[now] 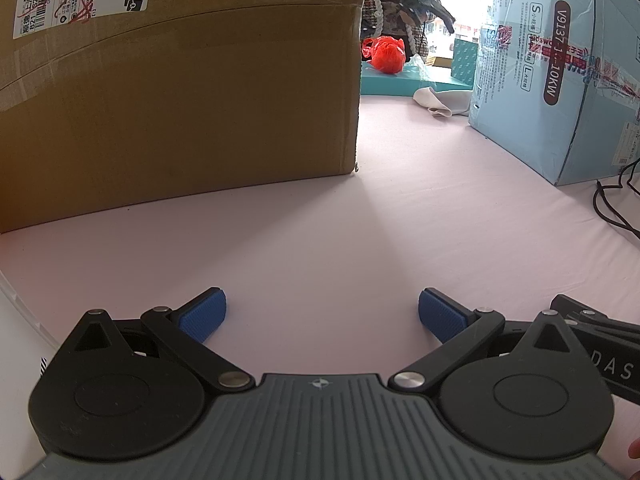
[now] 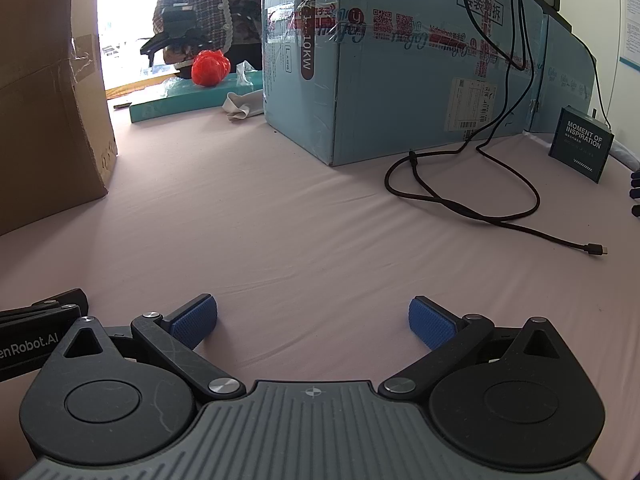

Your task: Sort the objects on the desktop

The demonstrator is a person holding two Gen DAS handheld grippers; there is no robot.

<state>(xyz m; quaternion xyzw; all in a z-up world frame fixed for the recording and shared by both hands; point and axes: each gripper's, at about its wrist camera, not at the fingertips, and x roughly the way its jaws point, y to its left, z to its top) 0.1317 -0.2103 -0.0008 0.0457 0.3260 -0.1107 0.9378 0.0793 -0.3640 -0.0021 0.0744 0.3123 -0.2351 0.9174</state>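
At the bottom of each wrist view, the left gripper (image 1: 322,312) and right gripper (image 2: 313,318) sit spread wide, empty, over a pink tablecloth (image 2: 280,220); a cardboard box (image 1: 180,100) fills the left view's upper left.

The counter (image 2: 280,220) wears a matt pale-pink cloth, finely creased. The brown box (image 1: 180,100) is plain matt cardboard with dull tape strips and a paper label. The blue box (image 2: 400,80) is smooth printed card sealed with glossy clear tape. A black cable (image 2: 460,200) looks rubbery and matt. The red bag (image 2: 210,67) is shiny crinkled plastic. Each gripper, left (image 1: 322,316) and right (image 2: 313,322), has matt black plastic arms, bright metal pins and knurled blue pads (image 2: 194,325).
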